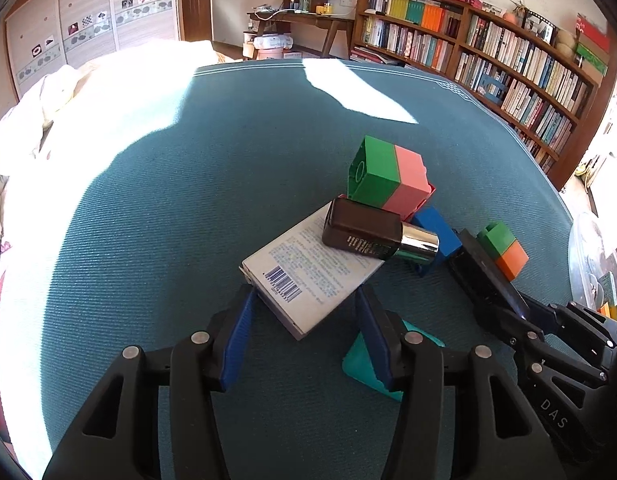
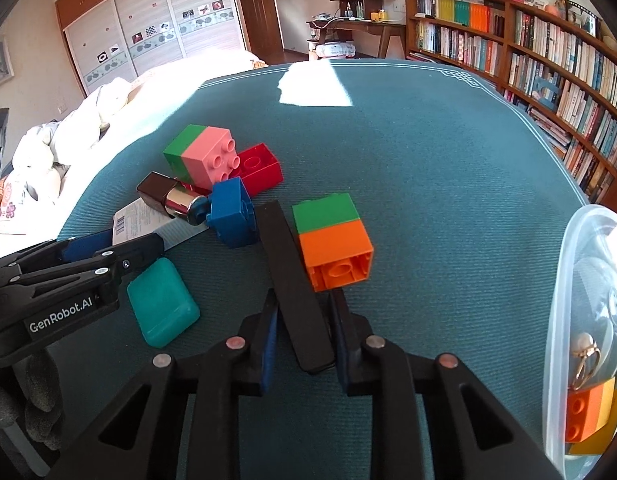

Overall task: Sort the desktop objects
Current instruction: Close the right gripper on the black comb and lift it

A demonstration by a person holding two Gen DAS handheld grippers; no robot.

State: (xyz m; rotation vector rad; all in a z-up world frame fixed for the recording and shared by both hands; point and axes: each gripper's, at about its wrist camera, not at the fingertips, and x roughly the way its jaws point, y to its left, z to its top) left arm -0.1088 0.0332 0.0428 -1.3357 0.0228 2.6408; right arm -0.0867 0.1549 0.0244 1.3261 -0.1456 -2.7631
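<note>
R gripper [image 2: 304, 344] pitched down, clamping black bar [image 2: 292, 276]; L gripper [image 1: 304, 320] straddles box [image 1: 308, 276].

Five brick pieces [image 2: 334, 240], one bottle [image 2: 170, 199]

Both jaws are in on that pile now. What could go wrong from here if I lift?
1. The right gripper is closed on the near end of the long black bar. The green-and-orange block sits against it and may be dragged or tipped as the bar lifts.
2. The left gripper straddles the white box, on which the brown bottle lies. Lifting the box would likely roll it off.
</note>
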